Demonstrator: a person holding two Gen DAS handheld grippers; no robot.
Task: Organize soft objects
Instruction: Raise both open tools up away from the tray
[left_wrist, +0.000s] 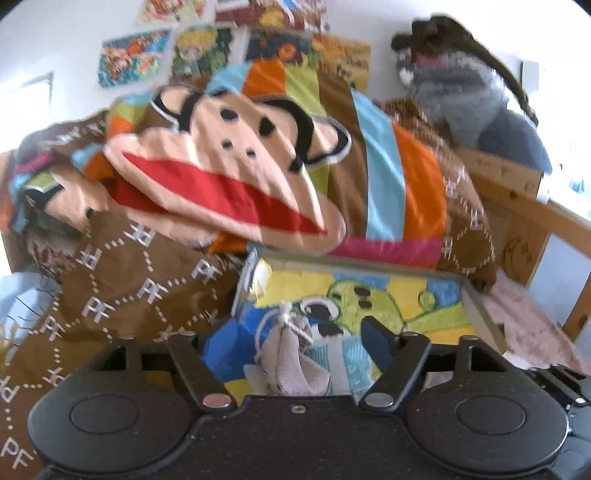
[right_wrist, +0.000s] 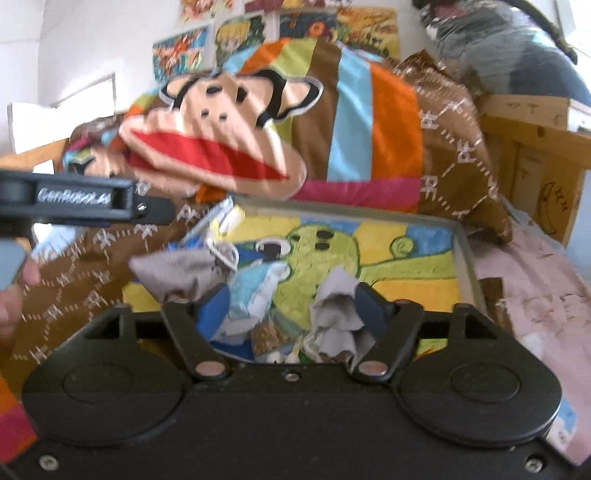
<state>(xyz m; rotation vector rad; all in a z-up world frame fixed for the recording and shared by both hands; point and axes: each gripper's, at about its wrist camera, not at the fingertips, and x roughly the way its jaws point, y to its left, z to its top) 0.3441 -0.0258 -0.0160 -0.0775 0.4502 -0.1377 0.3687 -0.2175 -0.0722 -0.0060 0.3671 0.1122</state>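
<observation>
**A:** What is the left gripper (left_wrist: 295, 347) doing?

**B:** Its jaws stand spread apart and clamp nothing. A small grey drawstring pouch (left_wrist: 286, 354) lies between the two fingers in the left wrist view, but the pads do not press on it. It rests in the shallow tray (left_wrist: 480, 314), toward the tray's near edge.

**A:** And the right gripper (right_wrist: 280, 314)?

**B:** Also spread wide, holding nothing. A crumpled grey cloth (right_wrist: 336, 314) sits just beside its right finger (right_wrist: 373, 314); whether the two touch I cannot tell, the picture is blurred. That cloth too lies at the near edge of the tray.

**A:** What else is in the tray?

**B:** A drawing of a green cartoon creature (right_wrist: 325, 258) on yellow and blue lines its bottom. Near the tray's left side lie a light blue patterned cloth (right_wrist: 251, 291) and another grey cloth bag (right_wrist: 173, 269), piled together with smaller bits I cannot make out.

**A:** Behind the tray?

**B:** A monkey-face cushion (left_wrist: 229, 173) with a wide red mouth overhangs the far edge, lying on a bunched brown quilt with coloured stripes (left_wrist: 399, 184). A grey plush toy (left_wrist: 461, 96) sits on the wooden bed frame (left_wrist: 524, 206) at the far right. Cartoon posters (left_wrist: 199, 51) hang on the wall.

**A:** Does the right wrist view show the other tool?

**B:** Yes, at its left edge, with fingers of a hand (right_wrist: 14, 291) below it.
</observation>
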